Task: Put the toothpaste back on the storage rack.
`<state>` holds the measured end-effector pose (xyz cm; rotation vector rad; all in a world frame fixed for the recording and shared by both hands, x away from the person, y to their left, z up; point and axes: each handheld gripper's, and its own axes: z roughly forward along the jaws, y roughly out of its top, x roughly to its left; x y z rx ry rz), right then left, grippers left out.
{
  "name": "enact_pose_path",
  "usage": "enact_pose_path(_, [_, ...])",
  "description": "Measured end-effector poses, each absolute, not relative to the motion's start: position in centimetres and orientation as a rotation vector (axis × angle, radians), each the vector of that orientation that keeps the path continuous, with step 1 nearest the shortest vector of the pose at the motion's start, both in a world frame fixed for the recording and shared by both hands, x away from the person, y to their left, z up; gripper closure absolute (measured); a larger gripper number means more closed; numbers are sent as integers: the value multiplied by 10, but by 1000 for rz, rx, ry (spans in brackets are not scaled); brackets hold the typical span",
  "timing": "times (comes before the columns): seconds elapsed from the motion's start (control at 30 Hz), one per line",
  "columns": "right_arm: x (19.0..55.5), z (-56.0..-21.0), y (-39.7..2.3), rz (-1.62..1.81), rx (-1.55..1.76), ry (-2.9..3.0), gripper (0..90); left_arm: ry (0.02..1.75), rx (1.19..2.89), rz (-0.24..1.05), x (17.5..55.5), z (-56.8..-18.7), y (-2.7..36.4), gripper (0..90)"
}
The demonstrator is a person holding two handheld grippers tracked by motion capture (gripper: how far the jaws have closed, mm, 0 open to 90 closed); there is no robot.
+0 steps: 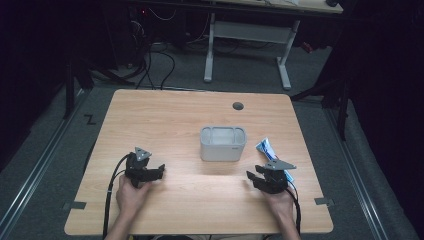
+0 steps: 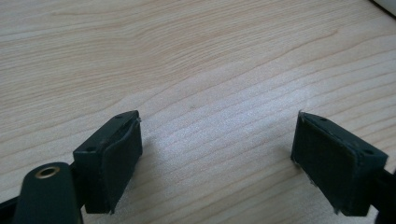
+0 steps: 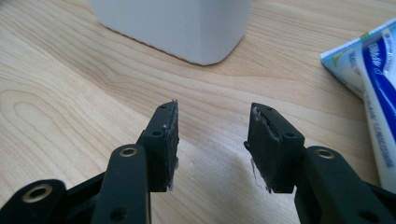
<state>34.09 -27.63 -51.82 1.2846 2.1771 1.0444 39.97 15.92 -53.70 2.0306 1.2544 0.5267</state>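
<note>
Right gripper, jaws parted and empty, sits beside the flat blue-and-white tube; a skewed approach could push it away.

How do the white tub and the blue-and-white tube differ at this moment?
The white tub stands upright near the middle of the table; the blue-and-white tube lies flat towards the right edge. The tub is plain white and boxy with rounded corners; the tube is thin and printed in blue. The tube lies close beside the right gripper; the tub sits farther from it. Both rest on the wood, and neither is held.
</note>
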Motion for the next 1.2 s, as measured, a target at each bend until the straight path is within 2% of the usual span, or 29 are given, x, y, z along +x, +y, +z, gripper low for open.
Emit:
enact_pose_path(0.63, [319,-498,-309,1098,1287,2102,512,1256,2030,527,400,-537,159,166])
enact_pose_path(1.2, [326,-477,-340,1017,1354,2008,488,1256,2029,527,400,-537,159,166])
